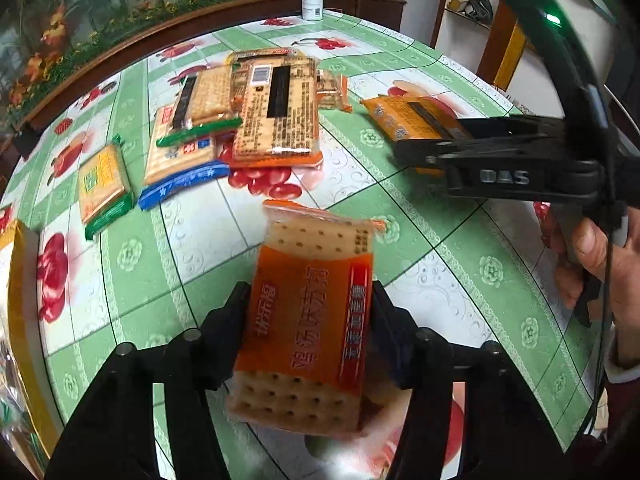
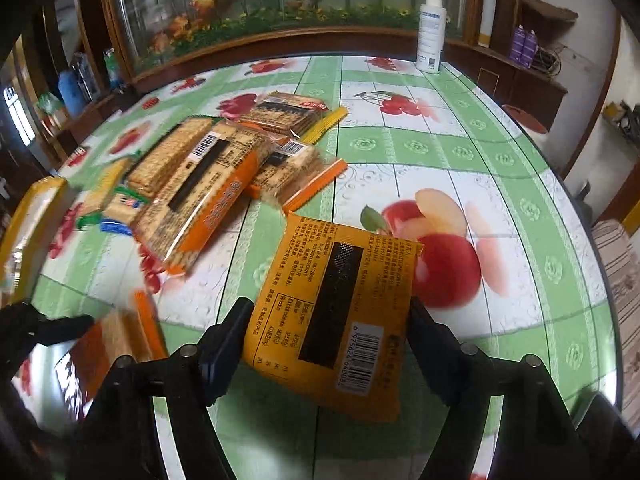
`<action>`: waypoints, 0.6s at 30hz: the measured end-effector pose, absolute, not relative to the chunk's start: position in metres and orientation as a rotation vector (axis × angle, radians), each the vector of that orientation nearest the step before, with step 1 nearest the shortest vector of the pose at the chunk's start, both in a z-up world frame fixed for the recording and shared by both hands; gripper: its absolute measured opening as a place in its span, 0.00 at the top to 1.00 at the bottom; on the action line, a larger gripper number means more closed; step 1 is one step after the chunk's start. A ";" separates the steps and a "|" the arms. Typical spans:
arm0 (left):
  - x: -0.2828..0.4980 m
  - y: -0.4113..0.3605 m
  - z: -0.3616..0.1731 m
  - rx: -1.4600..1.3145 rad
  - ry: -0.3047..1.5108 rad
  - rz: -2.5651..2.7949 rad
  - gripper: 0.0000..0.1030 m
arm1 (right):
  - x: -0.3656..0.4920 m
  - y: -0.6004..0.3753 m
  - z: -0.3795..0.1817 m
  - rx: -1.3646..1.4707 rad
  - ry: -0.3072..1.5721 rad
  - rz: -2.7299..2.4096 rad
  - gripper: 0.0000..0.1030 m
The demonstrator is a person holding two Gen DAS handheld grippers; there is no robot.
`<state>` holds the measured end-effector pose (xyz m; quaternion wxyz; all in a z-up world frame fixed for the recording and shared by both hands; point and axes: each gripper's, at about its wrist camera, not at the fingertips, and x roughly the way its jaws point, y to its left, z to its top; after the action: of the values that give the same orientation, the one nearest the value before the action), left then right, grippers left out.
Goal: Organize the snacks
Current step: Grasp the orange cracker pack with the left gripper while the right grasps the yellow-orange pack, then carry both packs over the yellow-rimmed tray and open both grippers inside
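**Both grippers clamped on cracker packets over fruit-print table**

Left gripper (image 1: 310, 326): black fingers press both long edges of an orange-and-clear plastic packet of square crackers (image 1: 308, 320), held tilted above the table. Right gripper (image 2: 330, 340): pads bear on both sides of a yellow-orange foil snack packet (image 2: 332, 316), printed back and barcode facing up, low over the table. From the left wrist view, a hand (image 1: 600, 256) grips the right tool's handle.

Beyond: green-and-white fruit-patterned tablecloth (image 1: 460, 288). An overlapping pile of cracker packets (image 1: 240, 128), edged orange, green and blue, lies toward the far side, well apart from both held packets. A white pump bottle (image 2: 431, 32) stands at the far edge.
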<state>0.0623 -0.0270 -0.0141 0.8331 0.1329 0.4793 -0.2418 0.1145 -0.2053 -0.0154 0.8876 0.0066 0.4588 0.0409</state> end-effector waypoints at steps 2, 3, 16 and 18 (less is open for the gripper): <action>0.057 -0.025 -0.013 0.268 1.005 -0.515 0.49 | 0.104 -0.209 -0.012 0.048 0.939 0.116 0.25; 0.056 -0.024 -0.013 0.261 1.003 -0.513 0.49 | 0.101 -0.211 -0.010 0.065 0.931 0.128 0.25; 0.020 0.043 0.039 0.061 0.832 -0.341 0.49 | 0.050 -0.202 0.041 0.204 0.740 0.397 0.25; 0.017 0.057 0.046 0.045 0.808 -0.292 0.49 | 0.049 -0.192 0.046 0.206 0.731 0.427 0.25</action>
<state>0.0169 0.0566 0.0464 0.9089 0.0217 0.3917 -0.1414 0.0488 -0.1923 0.0461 0.9066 0.0996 0.3541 0.2070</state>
